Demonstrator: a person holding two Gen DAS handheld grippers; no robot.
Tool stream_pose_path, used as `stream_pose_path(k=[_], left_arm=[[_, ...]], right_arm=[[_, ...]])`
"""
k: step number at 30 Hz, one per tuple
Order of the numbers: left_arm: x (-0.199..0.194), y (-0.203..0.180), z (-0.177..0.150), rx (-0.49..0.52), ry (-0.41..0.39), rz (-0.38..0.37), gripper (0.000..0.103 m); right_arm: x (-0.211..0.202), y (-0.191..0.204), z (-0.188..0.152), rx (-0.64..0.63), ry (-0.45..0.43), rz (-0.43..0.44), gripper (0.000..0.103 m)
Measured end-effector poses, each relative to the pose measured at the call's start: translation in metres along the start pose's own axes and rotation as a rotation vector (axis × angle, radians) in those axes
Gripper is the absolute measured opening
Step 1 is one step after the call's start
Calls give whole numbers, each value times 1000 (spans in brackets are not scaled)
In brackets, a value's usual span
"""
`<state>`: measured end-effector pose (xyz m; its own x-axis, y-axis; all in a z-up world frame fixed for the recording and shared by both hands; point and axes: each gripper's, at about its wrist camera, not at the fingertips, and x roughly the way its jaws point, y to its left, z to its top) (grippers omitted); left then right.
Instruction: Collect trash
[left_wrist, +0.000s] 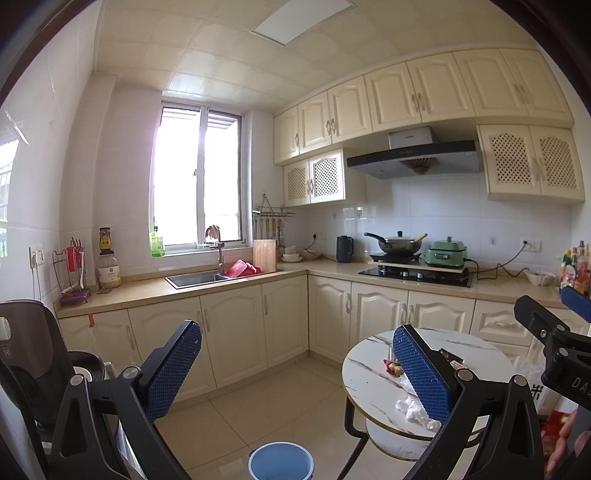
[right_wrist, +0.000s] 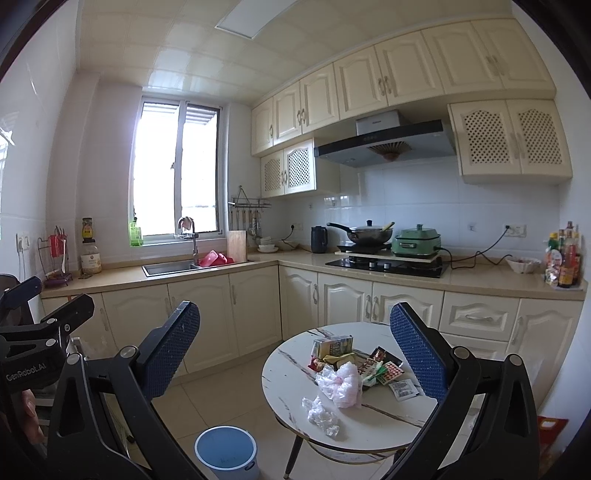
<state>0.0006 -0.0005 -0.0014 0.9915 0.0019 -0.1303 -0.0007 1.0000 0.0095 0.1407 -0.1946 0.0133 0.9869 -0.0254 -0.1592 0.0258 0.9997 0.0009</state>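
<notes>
A pile of trash lies on a small round marble-top table (right_wrist: 291, 398): a crumpled white plastic bag (right_wrist: 341, 382), a clear crumpled wrapper (right_wrist: 321, 411), a small carton (right_wrist: 332, 345) and several printed snack wrappers (right_wrist: 384, 365). A blue bucket (right_wrist: 226, 455) stands on the floor left of the table; it also shows in the left wrist view (left_wrist: 280, 461). My right gripper (right_wrist: 295, 350) is open and empty, held above and before the table. My left gripper (left_wrist: 297, 369) is open and empty, left of the table (left_wrist: 369, 369); its right finger hides part of the trash.
An L-shaped kitchen counter (right_wrist: 122, 275) with sink, stove (right_wrist: 388, 266), pots and bottles runs along the far walls, with cream cabinets (right_wrist: 255, 314) below. A dark chair (left_wrist: 33, 354) stands at far left. Tiled floor (right_wrist: 221, 402) lies between table and cabinets.
</notes>
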Motion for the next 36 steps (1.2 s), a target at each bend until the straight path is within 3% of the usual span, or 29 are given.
stream_pose_path(k=[23,36], left_arm=[[5,-4,-1,17,10,-19,102],[33,-5,-4,26,44,-36,102]], right_arm=[[5,-9,-1,14,6,-32,103],[29,-28,-16,36,49,-69,103]])
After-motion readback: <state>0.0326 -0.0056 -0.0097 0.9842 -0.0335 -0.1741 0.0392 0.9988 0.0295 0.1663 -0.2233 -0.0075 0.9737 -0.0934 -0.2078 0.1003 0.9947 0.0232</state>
